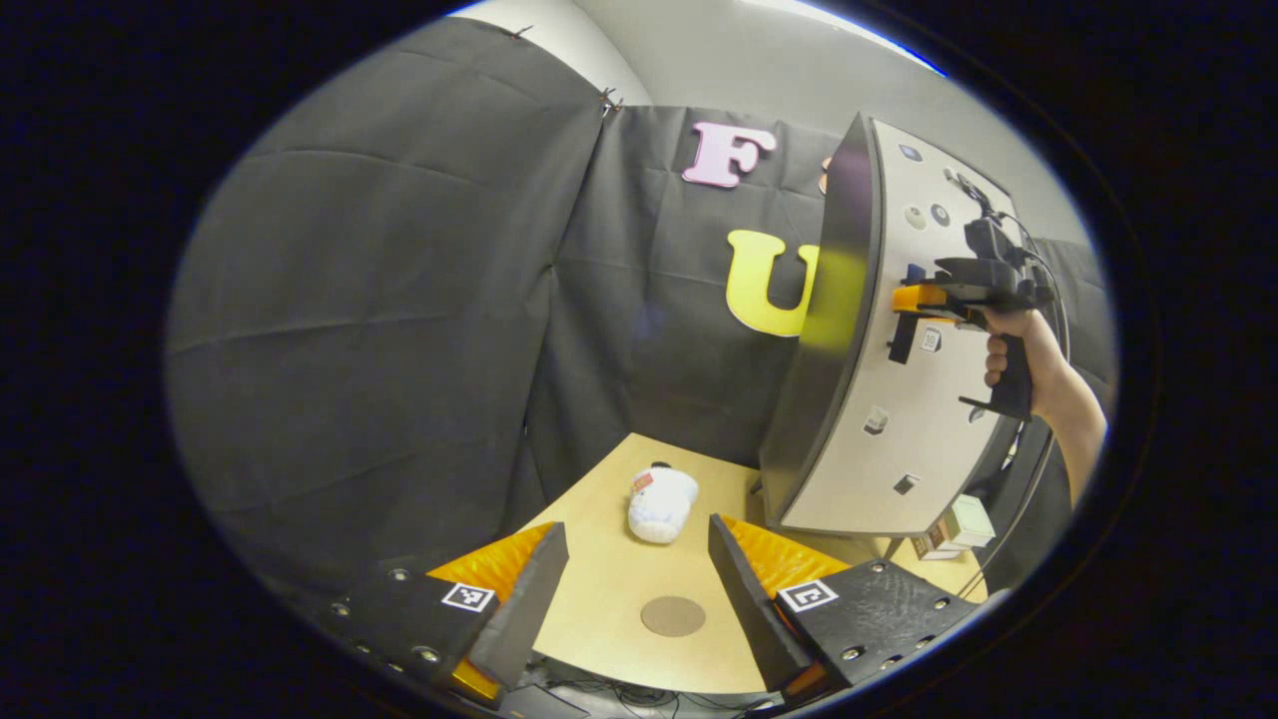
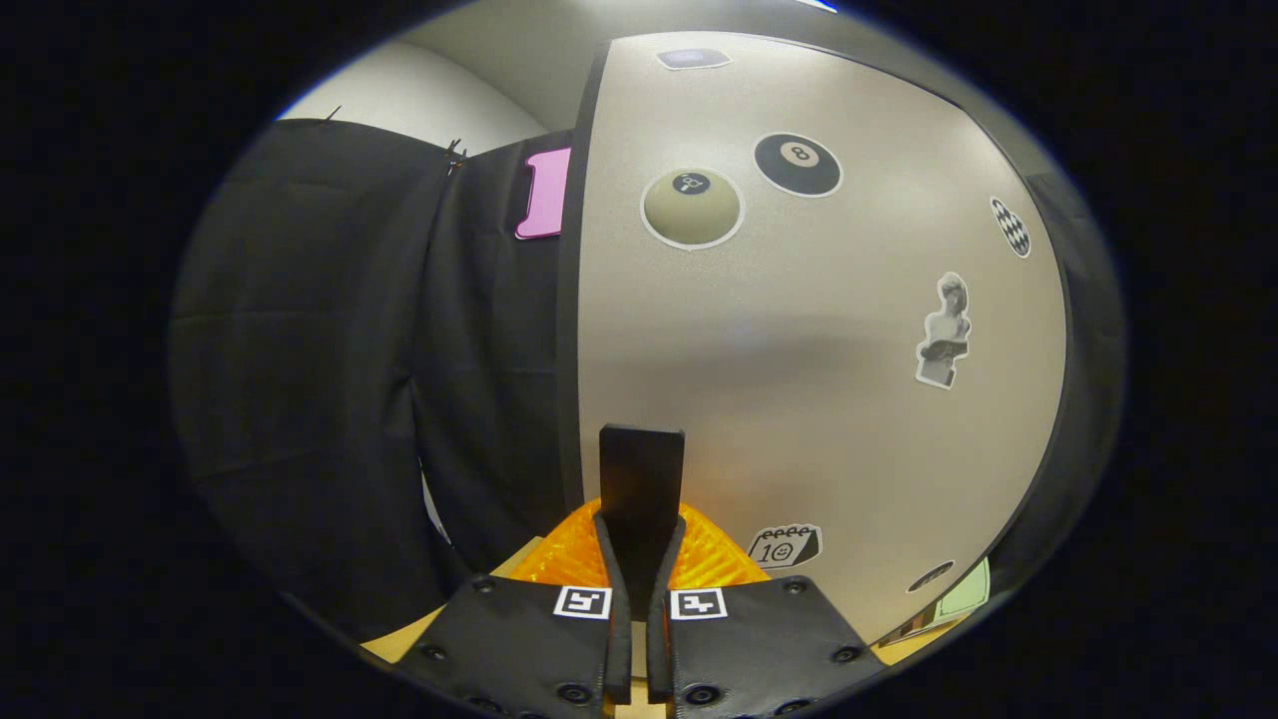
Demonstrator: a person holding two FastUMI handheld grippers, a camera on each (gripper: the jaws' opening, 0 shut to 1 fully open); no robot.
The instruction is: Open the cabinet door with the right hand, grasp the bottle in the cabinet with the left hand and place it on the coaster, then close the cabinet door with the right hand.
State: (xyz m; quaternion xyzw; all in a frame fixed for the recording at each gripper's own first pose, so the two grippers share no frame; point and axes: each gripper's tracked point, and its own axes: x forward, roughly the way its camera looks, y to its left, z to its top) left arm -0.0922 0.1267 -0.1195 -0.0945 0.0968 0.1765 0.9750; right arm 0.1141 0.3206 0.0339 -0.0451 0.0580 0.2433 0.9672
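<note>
In the left gripper view my left gripper [image 1: 636, 544] is open over the wooden table [image 1: 599, 609]. A round brown coaster [image 1: 672, 615] lies between its fingers. Beyond the coaster sits a white bottle [image 1: 661, 502] with a red label, on the table and apart from both fingers. To the right stands the pale cabinet door [image 1: 899, 379], covered in stickers, its dark edge turned toward me. There my right gripper [image 1: 914, 300] grips the handle, held by a hand [image 1: 1018, 350]. In the right gripper view my right gripper [image 2: 639, 559] is shut on the black door handle [image 2: 641, 469] of the door [image 2: 819, 350].
Black cloth walls off the back and left. Small pale boxes [image 1: 960, 524] sit on the table below the door's lower right corner. A cable [image 1: 1028, 479] hangs behind the door. The table's front edge runs just under my left fingers.
</note>
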